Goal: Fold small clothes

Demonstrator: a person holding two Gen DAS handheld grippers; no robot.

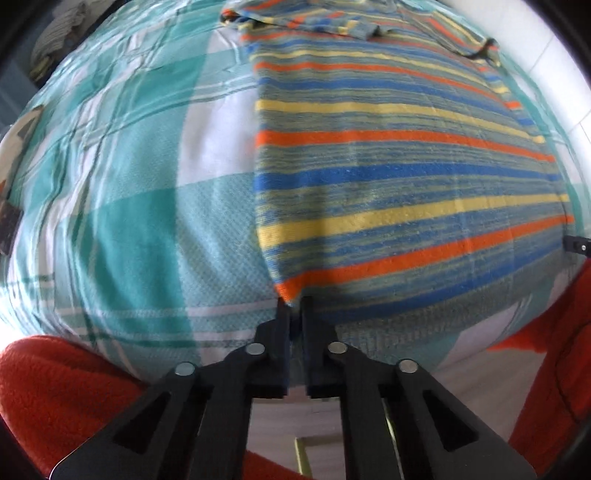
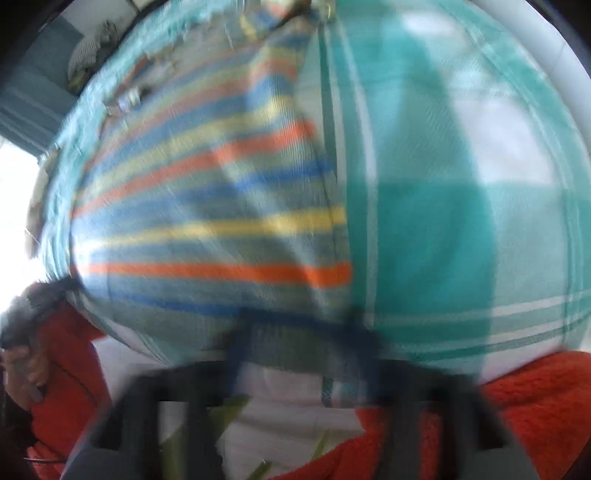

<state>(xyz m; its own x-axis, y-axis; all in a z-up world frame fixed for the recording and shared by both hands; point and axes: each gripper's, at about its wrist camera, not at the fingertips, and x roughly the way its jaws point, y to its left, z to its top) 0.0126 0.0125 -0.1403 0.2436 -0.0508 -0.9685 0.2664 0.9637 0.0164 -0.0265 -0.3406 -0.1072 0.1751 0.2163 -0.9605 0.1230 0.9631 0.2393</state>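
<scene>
A small striped shirt (image 1: 399, 155), with orange, blue and yellow bands, lies flat on a teal and white checked bedsheet (image 1: 140, 192). My left gripper (image 1: 294, 301) is shut on the shirt's near left bottom corner. In the right wrist view the same shirt (image 2: 207, 221) fills the left half, blurred by motion. My right gripper (image 2: 299, 325) sits at the shirt's near right bottom edge; its fingers (image 2: 240, 332) look spread apart, but blur hides whether they hold cloth.
The bedsheet also shows in the right wrist view (image 2: 443, 221). Red fleece sleeves (image 1: 66, 384) of the person frame the lower corners. A heap of striped cloth (image 1: 59, 33) lies at the far left, beyond the bed.
</scene>
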